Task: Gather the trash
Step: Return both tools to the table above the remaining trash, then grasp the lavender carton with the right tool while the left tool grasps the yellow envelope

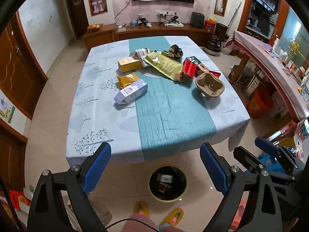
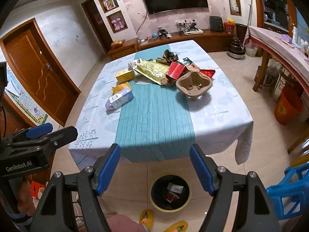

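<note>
Trash lies on the far half of the table [image 1: 92, 119]: a pale purple carton [image 1: 131, 93] [image 2: 119, 99], a yellow box [image 1: 129, 64] [image 2: 124, 75], a gold pouch [image 1: 127, 79], a long yellow-green bag [image 1: 164, 64] [image 2: 152, 71], red packets [image 1: 190, 67] [image 2: 174, 70] and a brown pulp cup tray [image 1: 210, 86] [image 2: 194, 84]. A black bin [image 1: 167, 182] [image 2: 170, 192] with a few packets inside stands on the floor at the table's near edge. My left gripper [image 1: 155, 164] and right gripper [image 2: 155, 166] are both open and empty, above the bin, short of the table.
A blue plastic stool [image 2: 289, 189] stands at the right. An orange bucket [image 2: 287, 104] sits under a side table [image 2: 274, 40]. My feet in yellow slippers [image 1: 172, 217] are just behind the bin. A wooden TV cabinet [image 1: 160, 31] runs along the far wall.
</note>
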`<state>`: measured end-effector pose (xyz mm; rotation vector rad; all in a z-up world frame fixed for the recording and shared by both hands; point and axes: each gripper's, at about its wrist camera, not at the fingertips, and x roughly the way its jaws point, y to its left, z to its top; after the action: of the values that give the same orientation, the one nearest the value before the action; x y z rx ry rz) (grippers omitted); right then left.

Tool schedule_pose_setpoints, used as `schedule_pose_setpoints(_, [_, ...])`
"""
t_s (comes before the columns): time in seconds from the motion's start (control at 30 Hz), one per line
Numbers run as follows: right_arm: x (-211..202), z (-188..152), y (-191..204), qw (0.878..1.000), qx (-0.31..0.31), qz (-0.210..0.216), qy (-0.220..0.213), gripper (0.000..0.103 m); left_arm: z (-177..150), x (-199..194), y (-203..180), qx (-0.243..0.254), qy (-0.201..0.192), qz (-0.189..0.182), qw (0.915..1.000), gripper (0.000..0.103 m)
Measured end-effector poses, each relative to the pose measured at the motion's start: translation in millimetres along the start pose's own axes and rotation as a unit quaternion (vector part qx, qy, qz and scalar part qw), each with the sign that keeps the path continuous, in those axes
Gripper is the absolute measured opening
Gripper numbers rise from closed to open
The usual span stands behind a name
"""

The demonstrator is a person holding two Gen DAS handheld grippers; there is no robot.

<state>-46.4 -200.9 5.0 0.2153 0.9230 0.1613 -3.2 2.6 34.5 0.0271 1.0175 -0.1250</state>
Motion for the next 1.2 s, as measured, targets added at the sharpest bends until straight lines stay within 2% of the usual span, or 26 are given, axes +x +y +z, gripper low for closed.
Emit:
schedule_pose_setpoints(0.2, [19.1, 12.2, 7.2, 1.000, -0.009, -0.009, 0.004, 0.075, 23.5, 25.2, 15.3, -0.001, 0.010, -0.004, 0.9999, 0.092])
schedule_pose_setpoints(0.37, [46.6, 29.7, 8.7, 0.999, 0.010, -0.033, 0.011, 0.074, 62.0, 61.8, 34.4, 0.020, 0.027, -0.022, 0.9992, 0.092])
schedule_pose_setpoints(0.6, [95.8, 64.3, 16.1, 0.994, 0.094, -0.055, 0.015, 0.074, 130.5, 112.4, 79.4, 0.055, 0.051, -0.051, 0.9959, 0.092])
schedule_pose_setpoints(0.7, [120.2, 72.8, 26.0, 0.991, 0.120, -0.057, 0.022, 0.069, 148.0, 141.4, 95.0, 0.076, 0.079, -0.060, 0.9921, 0.092])
schedule_pose_setpoints(0.77, [135.1, 75.8, 31.7, 0.988, 0.137, -0.058, 0.029, 0.065, 154.9, 164.4, 101.2, 0.094, 0.106, -0.066, 0.9876, 0.092])
schedule_pose_setpoints(0.9, [159.8, 76.4, 41.0, 0.983, 0.165, -0.066, 0.043, 0.064, 161.3, 200.1, 103.0, 0.128, 0.141, -0.079, 0.9785, 0.092])
schedule_pose_setpoints(1.07, [178.8, 80.9, 47.5, 0.980, 0.177, -0.073, 0.058, 0.063, 165.1, 226.2, 107.4, 0.143, 0.160, -0.091, 0.9725, 0.092])
schedule_pose_setpoints(1.2, [195.0, 91.2, 53.4, 0.979, 0.183, -0.059, 0.070, 0.063, 167.2, 237.7, 116.0, 0.146, 0.166, -0.091, 0.9710, 0.092])
